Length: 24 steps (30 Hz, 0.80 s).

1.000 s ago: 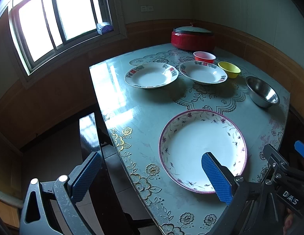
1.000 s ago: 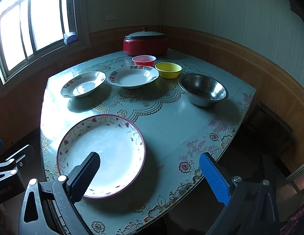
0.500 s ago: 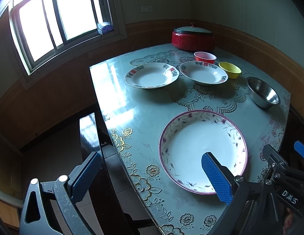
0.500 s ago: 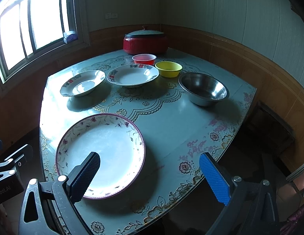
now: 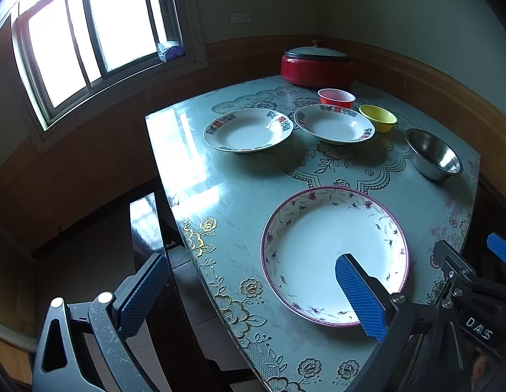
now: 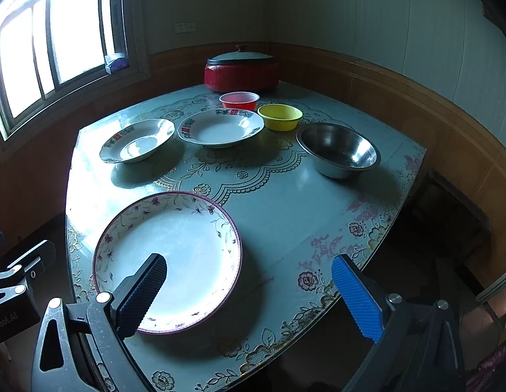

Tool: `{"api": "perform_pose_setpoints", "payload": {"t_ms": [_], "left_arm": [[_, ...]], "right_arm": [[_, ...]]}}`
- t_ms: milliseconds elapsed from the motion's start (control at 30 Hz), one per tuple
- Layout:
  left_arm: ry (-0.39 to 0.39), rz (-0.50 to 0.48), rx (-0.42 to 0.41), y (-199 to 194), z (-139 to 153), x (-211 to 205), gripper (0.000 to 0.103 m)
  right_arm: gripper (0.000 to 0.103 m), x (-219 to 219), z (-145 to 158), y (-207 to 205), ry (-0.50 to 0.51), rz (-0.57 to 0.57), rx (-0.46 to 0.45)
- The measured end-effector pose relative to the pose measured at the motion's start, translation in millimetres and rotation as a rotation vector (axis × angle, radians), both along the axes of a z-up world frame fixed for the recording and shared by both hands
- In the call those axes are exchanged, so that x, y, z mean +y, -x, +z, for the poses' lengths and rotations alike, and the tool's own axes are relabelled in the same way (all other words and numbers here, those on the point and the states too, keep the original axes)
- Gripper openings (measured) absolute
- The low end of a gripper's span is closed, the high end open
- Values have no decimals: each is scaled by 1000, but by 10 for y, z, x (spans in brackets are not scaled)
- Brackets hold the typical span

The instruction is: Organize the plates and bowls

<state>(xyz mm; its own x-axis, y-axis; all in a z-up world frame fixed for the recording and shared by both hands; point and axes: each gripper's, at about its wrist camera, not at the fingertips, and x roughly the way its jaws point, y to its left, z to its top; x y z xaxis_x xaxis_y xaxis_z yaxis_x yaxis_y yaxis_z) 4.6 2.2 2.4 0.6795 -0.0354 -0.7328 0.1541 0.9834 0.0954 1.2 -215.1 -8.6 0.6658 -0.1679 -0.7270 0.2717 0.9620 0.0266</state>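
Above large plate (image 6: 187, 254), both grippers spread

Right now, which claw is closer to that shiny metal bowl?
The right claw, probably. It hovers open over the table's near edge with the metal bowl ahead to its right. The left claw hangs open farther left, off the table's left edge.

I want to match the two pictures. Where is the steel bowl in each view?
Left wrist: steel bowl at the right edge, beyond the large flowered plate.
Right wrist: steel bowl right of centre.
Shared landmark: the yellow bowl beside it.
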Motion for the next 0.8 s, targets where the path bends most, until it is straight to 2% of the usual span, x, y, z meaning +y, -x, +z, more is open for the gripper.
{"api": "perform_pose_setpoints", "payload": {"t_ms": [800], "left_arm": [[10, -1, -13, -81, 19, -15, 103]], "right_arm": [[103, 7, 5, -122, 8, 10, 1]]}}
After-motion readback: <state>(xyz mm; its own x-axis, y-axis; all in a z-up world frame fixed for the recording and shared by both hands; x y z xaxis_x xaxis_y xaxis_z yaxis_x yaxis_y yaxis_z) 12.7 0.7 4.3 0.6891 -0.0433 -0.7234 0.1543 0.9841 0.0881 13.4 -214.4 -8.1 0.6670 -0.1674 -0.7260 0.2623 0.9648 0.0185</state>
